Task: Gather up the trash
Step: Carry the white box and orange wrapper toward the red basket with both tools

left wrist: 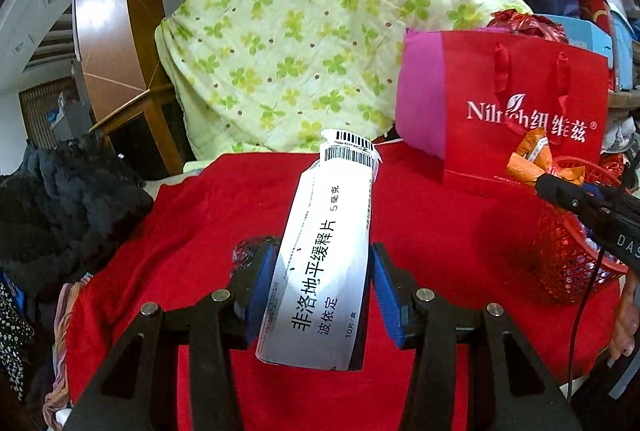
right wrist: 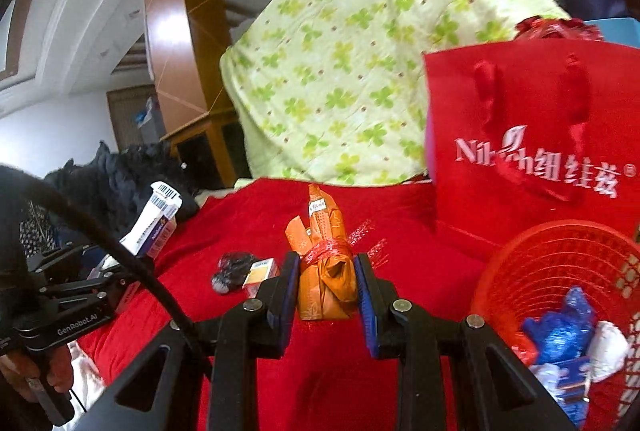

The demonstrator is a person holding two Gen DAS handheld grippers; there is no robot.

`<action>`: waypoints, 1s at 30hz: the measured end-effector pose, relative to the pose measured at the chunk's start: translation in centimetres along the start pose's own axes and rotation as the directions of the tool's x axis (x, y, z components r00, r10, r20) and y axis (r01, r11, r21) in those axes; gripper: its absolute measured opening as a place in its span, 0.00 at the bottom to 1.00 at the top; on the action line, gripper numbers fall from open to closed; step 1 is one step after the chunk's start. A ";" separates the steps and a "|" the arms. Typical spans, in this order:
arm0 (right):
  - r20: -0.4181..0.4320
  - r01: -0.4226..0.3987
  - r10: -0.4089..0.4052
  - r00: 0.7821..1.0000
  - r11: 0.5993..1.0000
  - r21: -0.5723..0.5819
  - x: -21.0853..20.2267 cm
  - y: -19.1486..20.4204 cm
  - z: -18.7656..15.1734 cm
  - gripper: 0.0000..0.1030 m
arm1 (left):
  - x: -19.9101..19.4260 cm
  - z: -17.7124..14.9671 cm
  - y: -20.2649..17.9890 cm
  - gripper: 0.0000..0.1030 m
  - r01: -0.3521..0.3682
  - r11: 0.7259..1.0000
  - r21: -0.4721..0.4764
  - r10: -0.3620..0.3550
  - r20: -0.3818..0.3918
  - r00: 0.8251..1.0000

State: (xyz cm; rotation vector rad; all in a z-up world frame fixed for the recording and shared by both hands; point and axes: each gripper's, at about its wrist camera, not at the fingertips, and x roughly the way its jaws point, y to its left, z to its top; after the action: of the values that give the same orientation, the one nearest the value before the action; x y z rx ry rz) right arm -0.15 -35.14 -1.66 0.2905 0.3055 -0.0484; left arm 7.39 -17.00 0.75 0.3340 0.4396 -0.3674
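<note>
My left gripper [left wrist: 320, 271] is shut on a flattened white medicine box [left wrist: 320, 251] with black print and a barcode, held above the red cloth [left wrist: 200, 215]. The box also shows at the left of the right wrist view [right wrist: 154, 223]. My right gripper [right wrist: 326, 279] is shut on an orange wrapper bundle [right wrist: 326, 263] tied with red ribbon; it shows at the right of the left wrist view [left wrist: 536, 159], over the basket. A red mesh basket [right wrist: 552, 263] at the right holds blue and white trash. A black wad [right wrist: 234, 269] and a small orange-white box [right wrist: 262, 273] lie on the cloth.
A red gift bag [right wrist: 532, 135] stands behind the basket. A green clover-print quilt [left wrist: 312, 31] is piled at the back. Dark clothes [left wrist: 60, 199] lie left of the red cloth. A wooden pillar [left wrist: 108, 11] stands at the back left.
</note>
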 end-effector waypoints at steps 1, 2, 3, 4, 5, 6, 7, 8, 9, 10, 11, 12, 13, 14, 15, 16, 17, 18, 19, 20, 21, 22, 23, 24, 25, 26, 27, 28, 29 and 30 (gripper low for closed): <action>0.009 0.000 0.000 1.000 1.000 0.008 -0.4 -0.3 0.0 0.28 | -0.2 0.1 -0.3 0.49 0.000 1.000 0.002 0.000 0.004 1.000; 0.018 0.003 -0.003 1.000 1.000 0.017 -0.9 -0.7 0.0 0.28 | -0.5 0.2 -0.5 0.49 -0.002 1.000 0.005 0.002 0.009 1.000; 0.028 0.008 -0.009 1.000 1.000 0.024 -1.3 -1.0 0.0 0.28 | -0.8 0.3 -0.9 0.49 -0.003 1.000 0.009 0.003 0.016 1.000; 0.035 0.012 -0.014 0.999 0.999 0.032 -1.6 -1.4 0.1 0.28 | -1.0 0.4 -1.2 0.49 -0.003 1.000 0.011 0.002 0.021 1.000; 0.040 0.015 -0.016 0.999 0.999 0.038 -1.8 -1.7 0.1 0.28 | -1.2 0.6 -1.5 0.49 0.000 1.000 0.014 0.000 0.025 1.000; 0.043 0.019 -0.021 0.999 0.999 0.043 -2.0 -2.0 0.2 0.28 | -1.3 0.7 -1.7 0.49 0.001 1.000 0.015 -0.001 0.028 1.000; 0.048 0.025 -0.027 0.998 0.999 0.048 -2.2 -2.3 0.2 0.28 | -1.5 0.7 -1.9 0.49 0.000 1.000 0.015 -0.001 0.031 1.000; 0.052 0.030 -0.033 0.998 0.998 0.052 -2.5 -2.6 0.2 0.28 | -1.6 0.8 -2.1 0.49 0.000 1.000 0.016 0.000 0.034 0.999; 0.055 0.034 -0.037 0.998 0.998 0.055 -2.5 -2.9 0.2 0.28 | -1.7 0.9 -2.4 0.49 0.002 1.000 0.016 -0.002 0.036 0.999; 0.059 0.038 -0.042 0.997 0.998 0.059 -2.7 -3.3 0.2 0.28 | -1.7 1.0 -2.6 0.49 0.004 1.000 0.017 -0.005 0.037 0.999; 0.062 0.041 -0.045 0.997 0.997 0.061 -2.8 -3.5 0.2 0.28 | -1.8 1.0 -3.0 0.49 0.006 1.000 0.020 -0.007 0.038 0.999; 0.064 0.044 -0.048 0.997 0.997 0.065 -3.0 -3.8 0.2 0.28 | -1.8 1.1 -3.2 0.49 0.006 1.000 0.022 -0.007 0.039 0.999; 0.065 0.045 -0.049 0.997 0.997 0.067 -3.2 -4.0 0.2 0.28 | -1.9 1.1 -3.5 0.49 0.007 1.000 0.028 -0.008 0.041 0.999; 0.067 0.048 -0.052 0.996 0.996 0.069 -3.4 -4.3 0.2 0.28 | -1.9 1.2 -3.8 0.49 0.009 0.999 0.031 -0.010 0.040 0.999; 0.070 0.052 -0.057 0.996 0.996 0.070 -3.5 -4.5 0.2 0.28 | -1.9 1.2 -4.0 0.49 0.011 0.999 0.033 -0.013 0.039 0.999; 0.074 0.056 -0.062 0.995 0.996 0.071 -3.8 -4.7 0.2 0.28 | -1.9 1.3 -4.3 0.49 0.014 0.999 0.035 -0.015 0.037 0.999; 0.077 0.059 -0.065 0.995 0.996 0.071 -3.9 -4.8 0.2 0.28 | -1.8 1.3 -4.6 0.49 0.016 0.999 0.039 -0.018 0.036 0.999; 0.079 0.062 -0.067 0.995 0.995 0.073 -4.1 -5.1 0.2 0.28 | -1.8 1.4 -4.8 0.49 0.017 0.999 0.041 -0.018 0.037 0.999; 0.082 0.064 -0.070 0.994 0.995 0.075 -4.3 -5.3 0.1 0.28 | -1.8 1.5 -5.1 0.49 0.018 0.999 0.047 -0.020 0.038 0.999; 0.083 0.066 -0.072 0.994 0.995 0.077 -4.5 -5.5 0.1 0.28 | -1.8 1.5 -5.3 0.49 0.019 0.999 0.049 -0.021 0.038 0.999; 0.084 0.068 -0.075 0.994 0.994 0.081 -4.7 -5.8 0.1 0.28 | -1.8 1.6 -5.6 0.49 0.022 0.998 0.051 -0.024 0.037 0.999; 0.085 0.068 -0.075 0.994 0.994 0.083 -4.8 -6.0 0.1 0.28 | -1.7 1.7 -5.7 0.49 0.024 0.998 0.052 -0.026 0.037 0.999; 0.085 0.069 -0.076 0.993 0.994 0.085 -4.8 -6.1 0.1 0.28 | -1.7 1.8 -6.0 0.49 0.025 0.998 0.056 -0.027 0.038 0.999; 0.087 0.072 -0.079 0.993 0.994 0.086 -4.9 -6.3 0.2 0.28 | -1.7 1.8 -6.3 0.49 0.027 0.998 0.060 -0.029 0.038 0.999; 0.089 0.074 -0.082 0.993 0.993 0.087 -5.1 -6.5 0.2 0.28 | -1.7 1.8 -6.6 0.49 0.029 0.998 0.064 -0.032 0.037 0.999; 0.091 0.074 -0.082 0.992 0.993 0.090 -5.2 -6.6 0.1 0.28 | -1.6 1.8 -6.8 0.49 0.033 0.997 0.067 -0.035 0.035 0.999; 0.093 0.073 -0.082 0.992 0.993 0.094 -5.4 -6.8 0.1 0.28 | -1.6 1.8 -7.1 0.49 0.034 0.997 0.070 -0.037 0.035 0.999; 0.095 0.073 -0.082 0.992 0.993 0.095 -5.5 -7.0 0.1 0.28 | -1.6 1.9 -7.3 0.49 0.034 0.997 0.074 -0.037 0.035 0.999; 0.098 0.075 -0.084 0.992 0.993 0.095 -5.6 -7.1 0.1 0.28 | -1.6 1.8 -7.7 0.49 0.034 0.996 0.080 -0.037 0.035 0.999; 0.100 0.077 -0.086 0.991 0.992 0.096 -5.7 -7.2 0.1 0.28 | -1.6 1.8 -7.9 0.49 0.036 0.996 0.083 -0.039 0.034 0.999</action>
State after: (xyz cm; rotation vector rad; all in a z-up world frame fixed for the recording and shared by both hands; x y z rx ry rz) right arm -6.18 -42.05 -1.78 0.3657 0.2115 -0.1581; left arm 3.41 -24.22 1.21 0.3989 0.3966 -0.4286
